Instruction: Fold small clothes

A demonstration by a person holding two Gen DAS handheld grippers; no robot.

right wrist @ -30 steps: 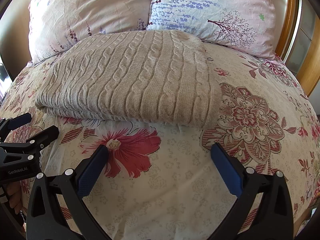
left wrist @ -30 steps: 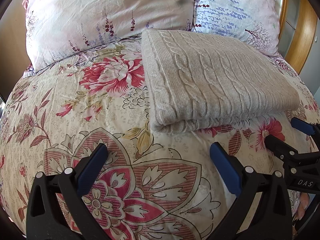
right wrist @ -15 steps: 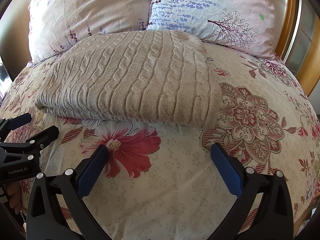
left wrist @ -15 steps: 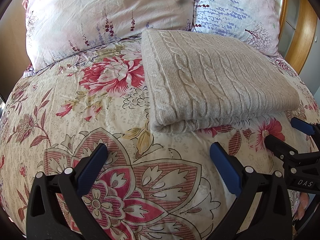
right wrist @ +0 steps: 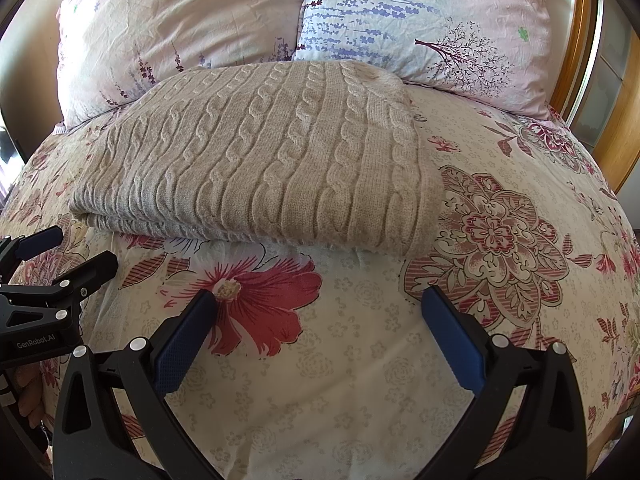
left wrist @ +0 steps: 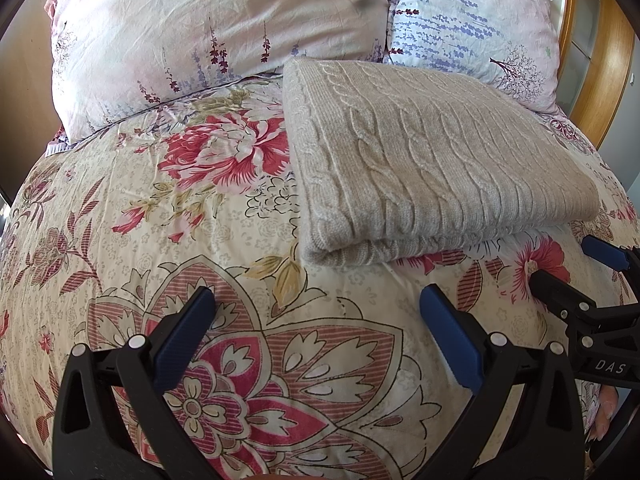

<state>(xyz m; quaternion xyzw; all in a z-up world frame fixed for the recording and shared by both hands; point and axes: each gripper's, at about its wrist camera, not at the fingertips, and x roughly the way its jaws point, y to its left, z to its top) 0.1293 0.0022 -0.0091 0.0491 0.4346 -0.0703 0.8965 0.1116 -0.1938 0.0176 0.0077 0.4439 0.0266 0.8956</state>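
Note:
A beige cable-knit sweater (left wrist: 432,164) lies folded into a thick rectangle on the flowered bedspread, just below the pillows; the right wrist view shows it (right wrist: 264,160) from the other side. My left gripper (left wrist: 316,312) is open, hovering over the bedspread short of the sweater's near left corner, with nothing between its blue pads. My right gripper (right wrist: 320,312) is open too, a little short of the sweater's front edge and empty. Each gripper appears at the edge of the other's view: the right one (left wrist: 576,264), the left one (right wrist: 64,248).
The flowered bedspread (left wrist: 160,240) covers the whole bed. Two pale floral pillows (left wrist: 224,28) (right wrist: 432,20) lean at the head. A wooden bed frame (right wrist: 616,128) curves along the right side. A hand (right wrist: 28,392) shows under the left gripper.

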